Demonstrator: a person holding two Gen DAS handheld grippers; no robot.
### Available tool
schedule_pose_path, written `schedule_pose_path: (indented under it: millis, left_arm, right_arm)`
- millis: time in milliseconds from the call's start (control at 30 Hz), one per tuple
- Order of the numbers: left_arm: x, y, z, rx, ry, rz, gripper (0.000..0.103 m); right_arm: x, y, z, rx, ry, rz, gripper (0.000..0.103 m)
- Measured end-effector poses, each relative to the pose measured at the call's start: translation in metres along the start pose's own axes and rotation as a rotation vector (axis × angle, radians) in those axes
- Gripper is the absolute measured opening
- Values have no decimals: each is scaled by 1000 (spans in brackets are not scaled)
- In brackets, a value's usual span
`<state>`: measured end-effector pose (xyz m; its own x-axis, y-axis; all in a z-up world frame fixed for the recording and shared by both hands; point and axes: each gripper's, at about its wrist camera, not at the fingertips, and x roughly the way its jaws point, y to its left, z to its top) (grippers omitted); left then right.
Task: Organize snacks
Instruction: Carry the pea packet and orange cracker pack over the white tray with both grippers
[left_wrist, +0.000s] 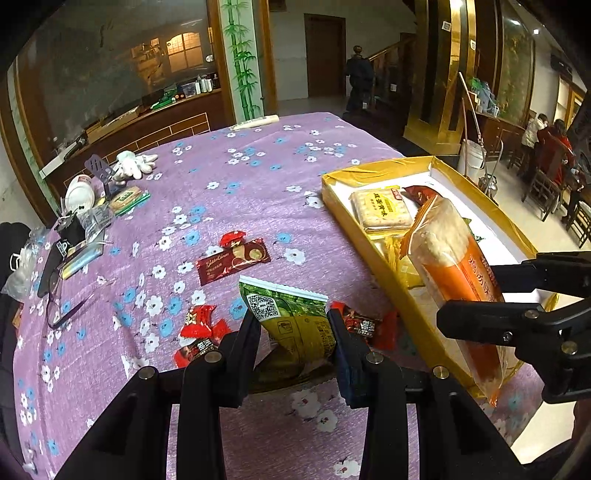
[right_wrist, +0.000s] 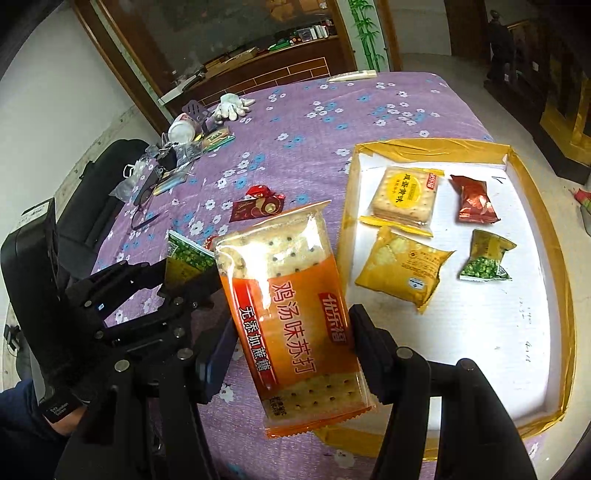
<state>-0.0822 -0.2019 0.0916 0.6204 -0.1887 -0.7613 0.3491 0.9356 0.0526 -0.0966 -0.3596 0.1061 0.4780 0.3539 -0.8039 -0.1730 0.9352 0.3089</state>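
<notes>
- Orange-and-clear plastic cracker packet (right_wrist: 291, 314), long and flat, is clamped across its width by the right claw (right_wrist: 295, 347); it hangs at lower centre of the right wrist view, above the near left edge of the box.
- Green-and-yellow crinkled foil snack pouch (left_wrist: 291, 325) sits pinched between the pads of the left claw (left_wrist: 293, 332), lifted off the cloth at lower centre of the left wrist view.
- Shallow gold-rimmed cardboard box with white floor (right_wrist: 517, 332) occupies the right of the frame; four wrapped snacks and a bare stretch already lie inside.
- Purple floral cloth (left_wrist: 240, 177) covers the desk; red twist-wrapped sweets (left_wrist: 201, 325) and a dark red flat packet (left_wrist: 232, 260) remain loose on it.
- Judgement: both packs are light. Crackers are brittle, so the grip belongs across the flat mid-body, firm but gentle. Film is slick and may slide. The pouch is soft and air-filled; a hold at its crimped seam suits best.
</notes>
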Motion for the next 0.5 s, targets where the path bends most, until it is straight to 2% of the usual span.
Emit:
schedule_pose_path:
  millis: [500]
  left_arm:
    - [2,-25,12,41,-2,-1,38]
  right_arm:
    - [-12,-23,-1,34,-11,11,59]
